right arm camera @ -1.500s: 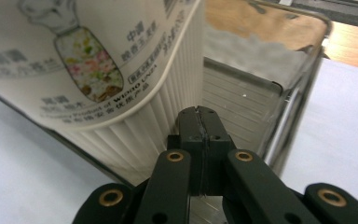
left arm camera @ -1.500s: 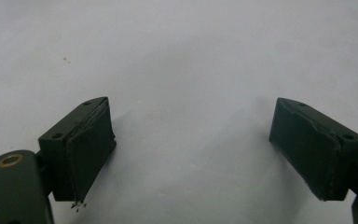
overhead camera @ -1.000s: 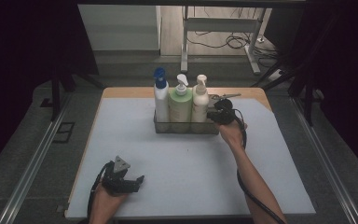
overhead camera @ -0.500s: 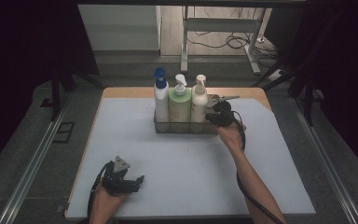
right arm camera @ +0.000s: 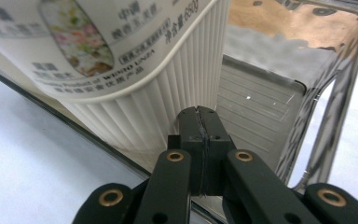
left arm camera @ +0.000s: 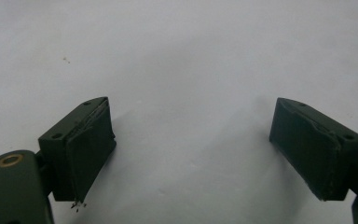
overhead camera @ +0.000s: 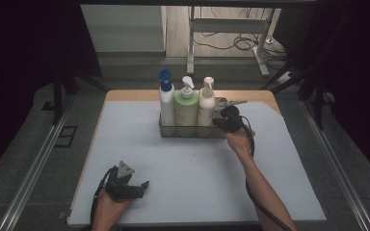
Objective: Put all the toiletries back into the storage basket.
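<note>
- The right gripper (overhead camera: 220,117) sits at the right end of a clear rectangular caddy (overhead camera: 168,131), at about 1 o'clock from the table's middle in the high view.
- In the right gripper view, its 2 black jaws are clenched pad to pad around the caddy's thin clear wall (right arm camera: 242,140); whether the wall is actually pinched I cannot tell, as the pads hide it.
- The caddy holds 3 pump bottles in a row: a white bottle with a blue pump (overhead camera: 166,105) at the 9 o'clock end, a green bottle (overhead camera: 186,108) in the middle, and a cream ribbed bottle (overhead camera: 206,107) at the 3 o'clock end.
- The cream ribbed bottle (right arm camera: 135,74) stands just beside the right gripper (right arm camera: 200,114), at its 10 o'clock in the right gripper view.
- The left gripper (overhead camera: 142,185) rests on the white mat (overhead camera: 183,168) at about 7 o'clock, well apart from the caddy.
- Its jaws are released, standing wide with only bare mat (left arm camera: 191,70) between them in the left gripper view (left arm camera: 191,149).
</note>
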### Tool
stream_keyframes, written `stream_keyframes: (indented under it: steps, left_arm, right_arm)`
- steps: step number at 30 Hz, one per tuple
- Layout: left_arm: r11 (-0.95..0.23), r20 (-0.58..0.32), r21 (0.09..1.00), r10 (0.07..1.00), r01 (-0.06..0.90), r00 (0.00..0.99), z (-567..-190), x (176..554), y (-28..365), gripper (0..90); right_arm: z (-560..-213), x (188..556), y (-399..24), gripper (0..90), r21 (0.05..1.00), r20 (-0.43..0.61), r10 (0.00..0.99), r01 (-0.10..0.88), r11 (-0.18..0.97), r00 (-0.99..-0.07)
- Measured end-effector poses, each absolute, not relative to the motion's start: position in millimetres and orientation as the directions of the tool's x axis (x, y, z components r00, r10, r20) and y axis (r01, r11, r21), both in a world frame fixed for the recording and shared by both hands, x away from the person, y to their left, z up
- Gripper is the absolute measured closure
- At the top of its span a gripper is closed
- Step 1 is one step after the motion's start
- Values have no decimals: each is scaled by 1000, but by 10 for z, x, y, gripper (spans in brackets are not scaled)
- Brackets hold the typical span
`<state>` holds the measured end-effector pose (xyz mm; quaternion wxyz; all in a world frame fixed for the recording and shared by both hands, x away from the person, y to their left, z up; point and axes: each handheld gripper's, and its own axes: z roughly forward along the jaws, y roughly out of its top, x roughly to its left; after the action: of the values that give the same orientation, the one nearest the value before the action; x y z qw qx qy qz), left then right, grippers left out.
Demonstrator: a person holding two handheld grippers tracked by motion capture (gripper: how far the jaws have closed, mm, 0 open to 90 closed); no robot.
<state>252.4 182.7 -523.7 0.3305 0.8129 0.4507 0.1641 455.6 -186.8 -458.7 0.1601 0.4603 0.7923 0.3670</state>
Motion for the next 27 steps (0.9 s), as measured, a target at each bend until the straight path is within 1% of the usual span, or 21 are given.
stream_keyframes:
  steps: [7,10,13,15,21,27]
  left_arm:
    - [-376,-30,686,841,624,540,-5237,2523,1827,133]
    - [-376,-30,686,841,623,540,-5237,2523,1827,133]
    - [-376,-31,685,841,624,540,-5237,2524,1827,133]
    - [-375,-31,685,841,624,540,-5237,2524,1826,133]
    - [-375,-31,685,841,624,540,-5237,2524,1827,132]
    - [-375,-31,685,841,624,540,-5237,2524,1827,132]
  right_arm:
    - [-4530,4497,-1891,775,742,39,847,584,330,-529]
    - [-4504,4458,-1921,699,748,34,848,577,329,-529]
    - [-4475,4428,-1962,596,745,34,845,577,335,-534]
    - [-4455,4406,-1991,553,746,34,841,574,338,-540]
    - [-4385,4318,-2058,483,752,28,833,561,347,-553]
    - [-4339,4203,-2102,454,761,18,819,539,361,-574]
